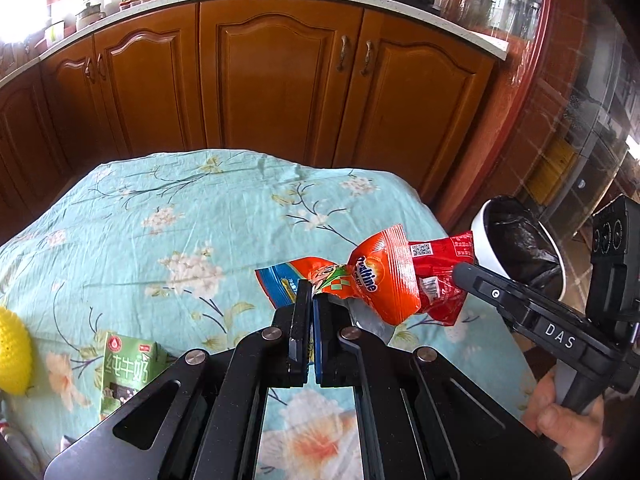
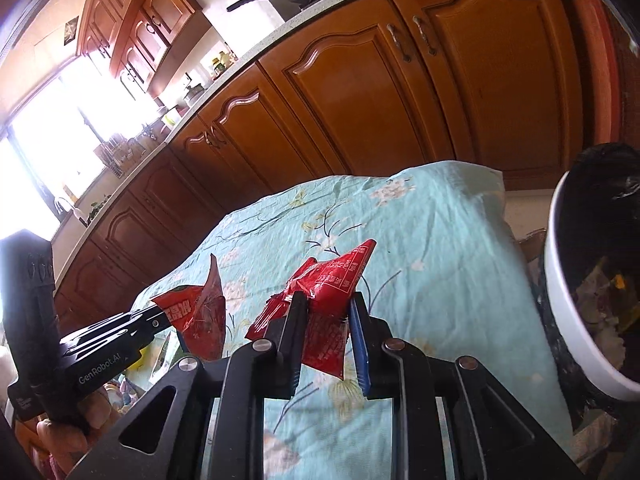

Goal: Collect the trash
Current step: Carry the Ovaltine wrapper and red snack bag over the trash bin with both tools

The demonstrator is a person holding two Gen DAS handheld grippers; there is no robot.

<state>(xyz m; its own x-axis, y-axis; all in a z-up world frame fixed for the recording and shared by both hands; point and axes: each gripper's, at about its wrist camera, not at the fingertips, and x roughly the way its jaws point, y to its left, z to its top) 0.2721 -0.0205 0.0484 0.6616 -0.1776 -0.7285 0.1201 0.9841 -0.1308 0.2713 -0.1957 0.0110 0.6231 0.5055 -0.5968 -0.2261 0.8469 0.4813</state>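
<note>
The left gripper (image 1: 312, 300) pinches an orange "Ovaltine" wrapper (image 1: 380, 284), its jaws nearly shut. The right gripper (image 2: 326, 314), marked "DAS", clamps a red wrapper (image 2: 324, 304) with a QR code. Both hang above the floral cloth (image 1: 180, 220) near its right edge, beside a white bin (image 2: 576, 320) lined black. A green milk carton (image 1: 126, 368) lies left; wooden cabinets (image 1: 280, 72) stand behind.

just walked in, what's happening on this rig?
A person is clearing trash off a table with a floral cloth. The left gripper is shut on an orange Ovaltine wrapper; the right gripper is shut on a red wrapper. Both are held above the cloth, beside a white bin with a black liner. A green milk carton lies on the cloth.
</note>
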